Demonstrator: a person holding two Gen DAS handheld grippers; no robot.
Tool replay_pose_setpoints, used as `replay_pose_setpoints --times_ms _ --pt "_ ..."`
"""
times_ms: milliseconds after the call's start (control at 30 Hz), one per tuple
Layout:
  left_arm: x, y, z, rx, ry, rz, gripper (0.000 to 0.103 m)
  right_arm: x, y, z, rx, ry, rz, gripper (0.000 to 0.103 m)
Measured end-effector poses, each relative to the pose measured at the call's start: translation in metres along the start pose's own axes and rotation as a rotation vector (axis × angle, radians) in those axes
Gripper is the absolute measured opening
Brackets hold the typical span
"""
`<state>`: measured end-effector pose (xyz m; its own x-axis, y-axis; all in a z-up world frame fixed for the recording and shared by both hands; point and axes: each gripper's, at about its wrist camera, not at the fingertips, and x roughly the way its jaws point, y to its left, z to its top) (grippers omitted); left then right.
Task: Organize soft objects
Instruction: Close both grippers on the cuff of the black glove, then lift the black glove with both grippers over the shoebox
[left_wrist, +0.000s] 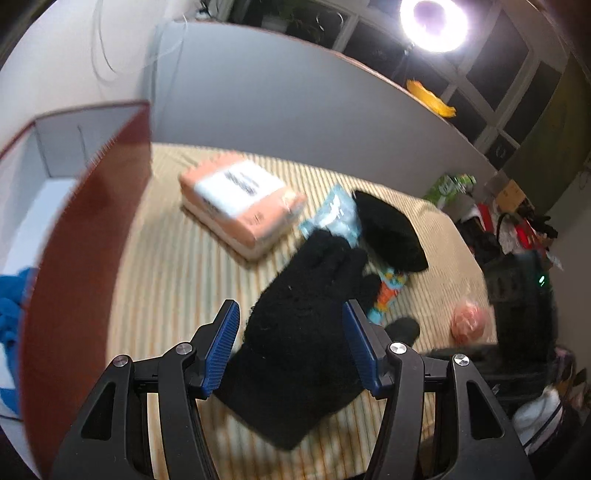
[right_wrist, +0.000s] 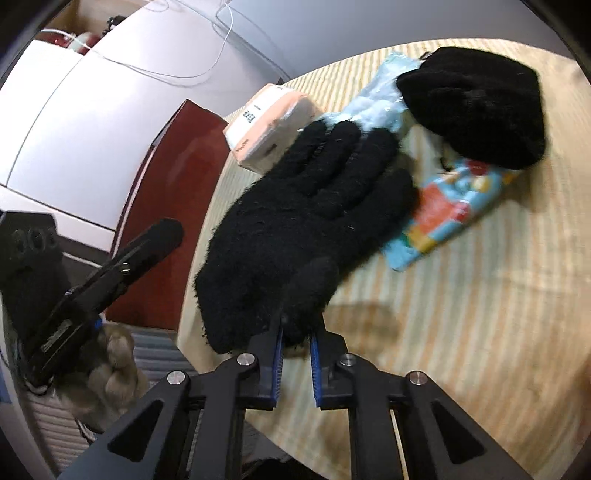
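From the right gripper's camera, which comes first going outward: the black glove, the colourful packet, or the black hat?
1. Black glove: its thumb pinched in the right gripper.
2. Colourful packet: beyond the glove, to the right.
3. Black hat: farthest, upper right.

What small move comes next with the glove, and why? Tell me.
Probably close the left gripper on the glove. Its jaws stand open on both sides of the glove's cuff end, while the right gripper already pinches the thumb. Two grips would let the glove be lifted toward the red box.
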<state>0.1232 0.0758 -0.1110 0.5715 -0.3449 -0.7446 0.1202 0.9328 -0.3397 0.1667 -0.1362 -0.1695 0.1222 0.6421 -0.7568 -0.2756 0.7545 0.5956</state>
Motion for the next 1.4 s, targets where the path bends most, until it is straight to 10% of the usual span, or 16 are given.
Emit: replay_pose_setpoints --times_ms 433,567,1400 --pt "0.024 -0.025 -0.022 0.106 0.077 -0.028 0.055 -0.019 -0.029 -0.001 0.056 -0.046 -0.026 0.014" --pt "0.025 -0.026 -0.025 0.129 0.081 -0.020 0.050 -0.015 -0.030 -0.002 0.077 -0.045 0.016 0.043" --pt "0.006 -0.041 -0.035 0.154 0.029 -0.112 0.020 -0.031 0.011 -0.008 -0.034 -0.095 -0.001 0.013"
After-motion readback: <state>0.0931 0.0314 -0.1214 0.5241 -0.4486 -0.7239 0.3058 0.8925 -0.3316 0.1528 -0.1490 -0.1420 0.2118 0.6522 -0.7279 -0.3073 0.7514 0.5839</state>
